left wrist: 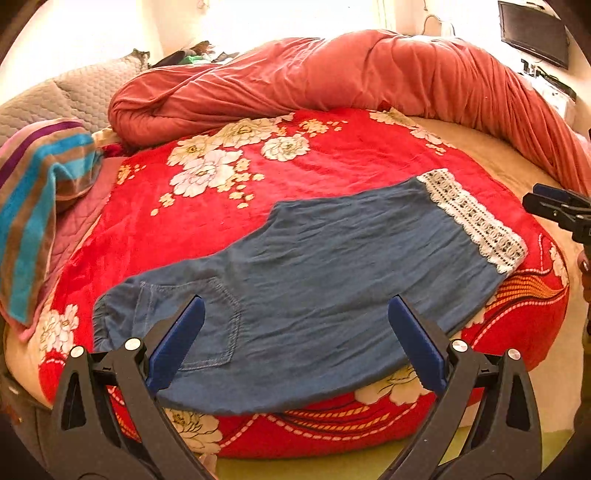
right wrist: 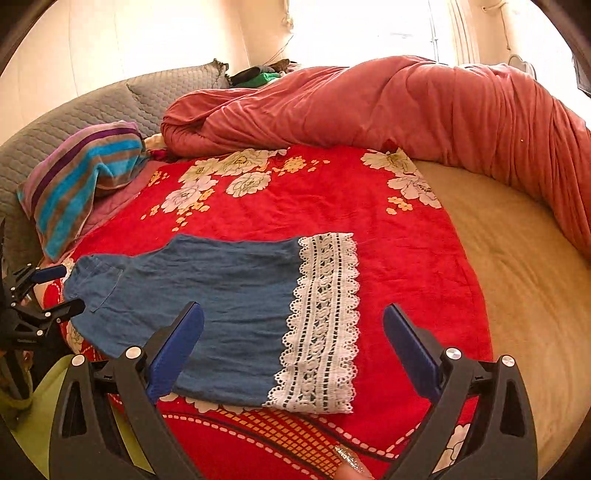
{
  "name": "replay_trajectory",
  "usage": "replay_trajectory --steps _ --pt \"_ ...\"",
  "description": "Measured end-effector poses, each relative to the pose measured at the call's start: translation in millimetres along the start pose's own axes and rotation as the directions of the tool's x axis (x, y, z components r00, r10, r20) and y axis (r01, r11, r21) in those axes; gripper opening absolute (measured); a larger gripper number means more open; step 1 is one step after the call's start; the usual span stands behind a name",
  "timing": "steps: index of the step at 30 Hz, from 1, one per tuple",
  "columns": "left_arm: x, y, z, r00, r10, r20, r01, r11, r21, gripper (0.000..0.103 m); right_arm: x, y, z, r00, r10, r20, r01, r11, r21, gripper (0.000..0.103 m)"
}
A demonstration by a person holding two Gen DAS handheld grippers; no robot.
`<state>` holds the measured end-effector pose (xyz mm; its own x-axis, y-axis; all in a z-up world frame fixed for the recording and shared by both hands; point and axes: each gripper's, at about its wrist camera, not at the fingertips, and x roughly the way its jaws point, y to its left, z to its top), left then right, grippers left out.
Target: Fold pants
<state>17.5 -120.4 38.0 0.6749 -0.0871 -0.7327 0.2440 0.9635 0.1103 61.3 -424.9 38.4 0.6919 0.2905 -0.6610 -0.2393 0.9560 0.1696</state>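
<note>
The blue denim pants (left wrist: 314, 295) lie flat on the red floral blanket (left wrist: 332, 158) of the bed, folded lengthwise with the white lace hem (right wrist: 325, 325) at one end and the waist with its stitched back pocket (left wrist: 210, 325) at the other. The left wrist view alone shows that pocket up close, between the wide-spread, empty fingers of the left gripper (left wrist: 295, 339), and a wall-mounted screen (left wrist: 533, 33) at the far right. The right wrist view alone shows the lace in detail, with the right gripper (right wrist: 293, 343) equally spread and holding nothing above it, and a glittery fingernail (right wrist: 349, 459) at the bottom edge.
</note>
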Motion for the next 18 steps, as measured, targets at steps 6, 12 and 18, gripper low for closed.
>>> replay_trajectory --steps 6,12,18 --pt "5 -14 18 0.999 -0.036 -0.003 0.036 0.999 0.016 0.093 0 -11 -5 1.0 0.001 0.001 -0.001 1.0 0.022 0.097" --pt "10 -33 40 0.998 -0.061 0.008 0.06 0.997 0.056 0.093 0 -23 -12 1.0 -0.006 -0.007 0.006 0.999 0.052 0.097" --pt "28 -54 61 0.997 -0.083 0.009 0.081 0.99 0.119 0.093 -3 -32 -19 1.0 -0.007 -0.008 0.007 0.998 0.069 0.097"
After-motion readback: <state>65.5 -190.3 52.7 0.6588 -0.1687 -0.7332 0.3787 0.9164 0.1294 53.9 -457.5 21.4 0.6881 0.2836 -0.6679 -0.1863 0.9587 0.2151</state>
